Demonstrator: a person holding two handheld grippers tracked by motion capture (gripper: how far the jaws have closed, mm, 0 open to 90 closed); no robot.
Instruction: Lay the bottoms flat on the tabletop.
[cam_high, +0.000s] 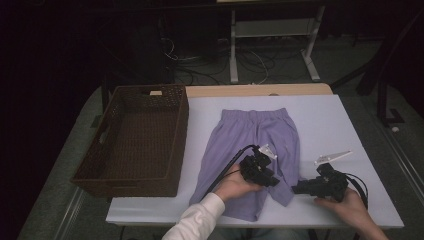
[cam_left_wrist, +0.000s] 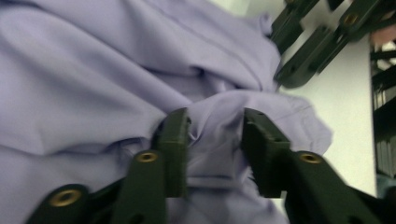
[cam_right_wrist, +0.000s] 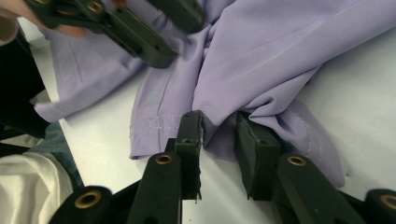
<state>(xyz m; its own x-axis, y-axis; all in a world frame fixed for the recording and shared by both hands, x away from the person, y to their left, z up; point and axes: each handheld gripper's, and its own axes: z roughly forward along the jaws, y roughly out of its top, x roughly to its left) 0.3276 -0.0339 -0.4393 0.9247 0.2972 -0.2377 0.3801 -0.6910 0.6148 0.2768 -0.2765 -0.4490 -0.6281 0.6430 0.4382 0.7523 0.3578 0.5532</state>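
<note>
The left gripper (cam_left_wrist: 215, 135) sits w/ its jaws apart, a raised fold of the lilac shorts (cam_left_wrist: 93, 79) bunched between them; the cloth touches both pads but isn't clamped flat. The right gripper (cam_right_wrist: 218, 133) is the same story: jaws parted, straddling a pinched ridge of fabric at a leg hem, not closed tight. From above, the left gripper (cam_high: 259, 170) is over the shorts' right leg, the right gripper (cam_high: 320, 186) just off the fabric's edge, near the table's front right corner, each held in a hand. The shorts (cam_high: 255, 145) lie flat approx. mid-table (cam_high: 350, 130), waistband toward the far edge, leg ends at the front edge. A brown wicker basket (cam_high: 135, 135) stands on the table's left side, just beside the shorts.
</note>
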